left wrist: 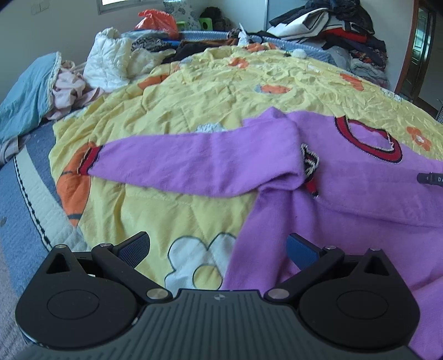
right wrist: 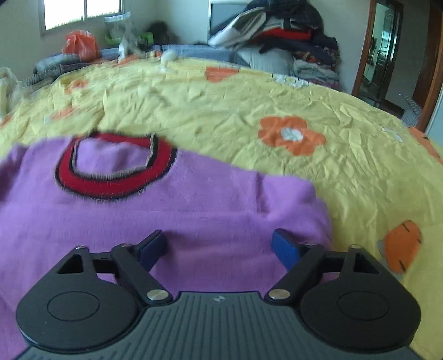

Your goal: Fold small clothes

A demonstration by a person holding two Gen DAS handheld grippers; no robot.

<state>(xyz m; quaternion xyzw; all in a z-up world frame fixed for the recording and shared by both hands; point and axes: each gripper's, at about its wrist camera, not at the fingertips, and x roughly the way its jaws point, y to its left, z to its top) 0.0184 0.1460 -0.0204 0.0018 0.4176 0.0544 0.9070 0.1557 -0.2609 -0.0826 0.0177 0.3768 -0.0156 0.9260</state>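
A small purple sweater [left wrist: 346, 193] with a red and black collar [left wrist: 368, 144] lies flat on a yellow flowered quilt [left wrist: 193, 91]. One sleeve [left wrist: 193, 163] stretches left, ending in a red cuff [left wrist: 90, 162]. The other sleeve's cuff [left wrist: 311, 166] lies folded onto the chest. My left gripper [left wrist: 218, 250] is open above the sweater's lower left edge, with nothing between its fingers. In the right wrist view the sweater [right wrist: 193, 216] and its collar [right wrist: 116, 166] fill the left. My right gripper [right wrist: 220, 247] is open over the sweater's right side, holding nothing. Its tip [left wrist: 430, 178] shows at the left wrist view's right edge.
Heaped clothes [left wrist: 346, 30] are piled at the far right of the bed. A white quilted jacket [left wrist: 108, 61], a blue pillow [left wrist: 25, 94] and an orange bag [left wrist: 157, 20] lie at the far left. A doorway [right wrist: 384, 52] stands at the right.
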